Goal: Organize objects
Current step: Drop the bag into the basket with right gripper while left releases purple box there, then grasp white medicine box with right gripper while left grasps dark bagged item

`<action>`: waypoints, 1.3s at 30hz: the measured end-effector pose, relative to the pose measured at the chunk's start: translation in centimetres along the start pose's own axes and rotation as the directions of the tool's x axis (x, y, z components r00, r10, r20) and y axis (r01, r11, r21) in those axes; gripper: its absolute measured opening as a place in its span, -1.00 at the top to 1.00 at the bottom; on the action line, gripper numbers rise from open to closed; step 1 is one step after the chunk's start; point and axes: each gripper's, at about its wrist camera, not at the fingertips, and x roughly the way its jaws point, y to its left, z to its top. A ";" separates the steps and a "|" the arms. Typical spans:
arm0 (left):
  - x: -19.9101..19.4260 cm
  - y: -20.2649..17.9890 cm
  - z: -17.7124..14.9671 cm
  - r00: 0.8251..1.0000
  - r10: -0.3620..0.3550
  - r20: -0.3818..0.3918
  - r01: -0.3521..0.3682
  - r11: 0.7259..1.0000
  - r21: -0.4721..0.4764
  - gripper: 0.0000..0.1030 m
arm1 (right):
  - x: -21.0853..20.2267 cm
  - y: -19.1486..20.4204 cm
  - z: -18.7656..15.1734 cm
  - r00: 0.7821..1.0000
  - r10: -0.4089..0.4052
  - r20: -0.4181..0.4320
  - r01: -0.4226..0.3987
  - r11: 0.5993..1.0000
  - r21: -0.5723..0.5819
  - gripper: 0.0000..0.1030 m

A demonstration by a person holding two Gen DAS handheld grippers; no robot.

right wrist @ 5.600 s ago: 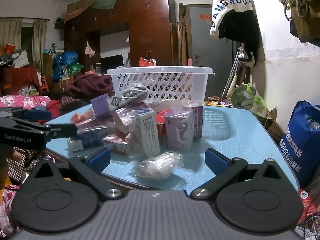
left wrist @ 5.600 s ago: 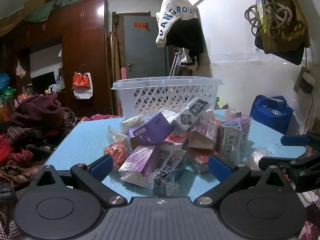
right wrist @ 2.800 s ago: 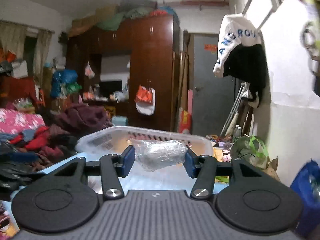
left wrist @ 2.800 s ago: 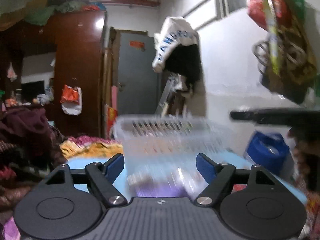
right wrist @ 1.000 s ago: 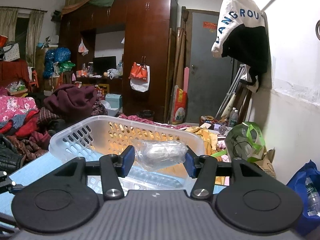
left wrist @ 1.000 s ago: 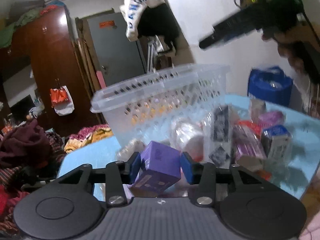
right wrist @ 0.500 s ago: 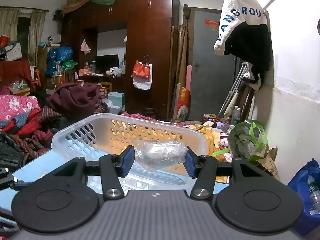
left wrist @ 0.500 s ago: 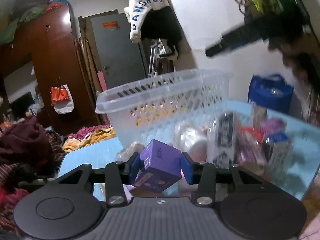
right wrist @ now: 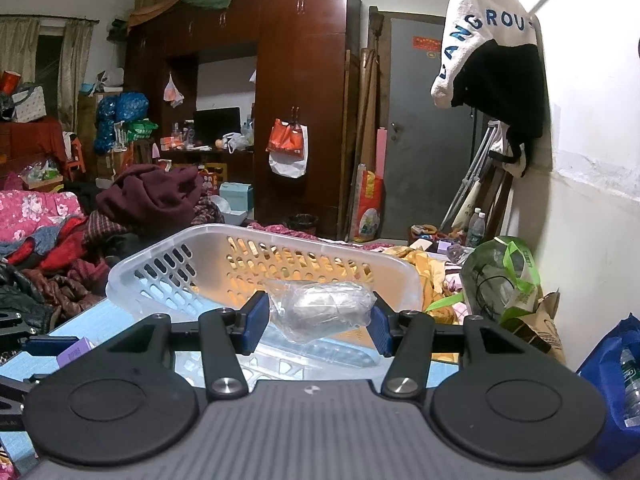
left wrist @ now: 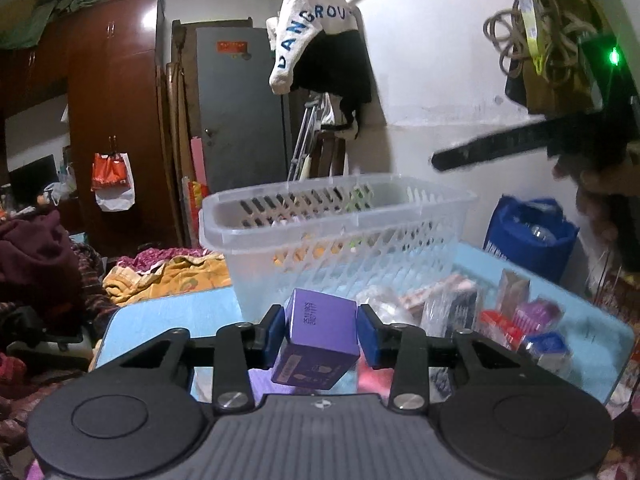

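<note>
My left gripper (left wrist: pixel 321 334) grips a purple box (left wrist: pixel 318 338), tilted and lifted off the blue table (left wrist: pixel 172 312); its jaws are still closing on it. The white slotted basket (left wrist: pixel 340 224) stands just beyond it. A pile of boxed and bagged goods (left wrist: pixel 500 320) lies to the right on the table. My right gripper (right wrist: pixel 318 326) is shut on a clear plastic-wrapped packet (right wrist: pixel 324 308), held over the near rim of the basket (right wrist: pixel 256 264). The right gripper (left wrist: pixel 520 144) also shows as a dark bar at the upper right of the left wrist view.
A blue bag (left wrist: pixel 528 232) sits by the wall right of the table. A green-handled bag (right wrist: pixel 500 276) and bottles lie on the floor beyond the basket. Heaped clothes (right wrist: pixel 148 196) fill the left side. A wardrobe (right wrist: pixel 300 100) and a grey door (right wrist: pixel 420 120) stand behind.
My left gripper has lifted the purple box a little, rolled toward level and squeezed tighter on it. The right gripper and its packet have stayed put above the basket.
</note>
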 end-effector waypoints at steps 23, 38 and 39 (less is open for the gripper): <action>8.9 3.1 9.4 0.992 0.072 0.102 -0.057 0.988 -0.142 -0.76 | 4.2 0.4 1.0 0.997 -0.082 -0.006 0.082 0.996 -0.024 -1.00; -7.9 -1.2 -8.0 0.987 0.051 0.149 -0.039 0.996 -0.081 -0.76 | -14.9 3.8 -17.1 0.982 0.111 0.153 -0.121 0.991 0.060 -1.00; -8.2 -1.6 -8.9 0.990 0.039 0.136 -0.028 0.997 -0.078 -0.76 | -14.9 4.2 -17.8 0.977 0.145 0.157 -0.157 0.985 0.069 -1.00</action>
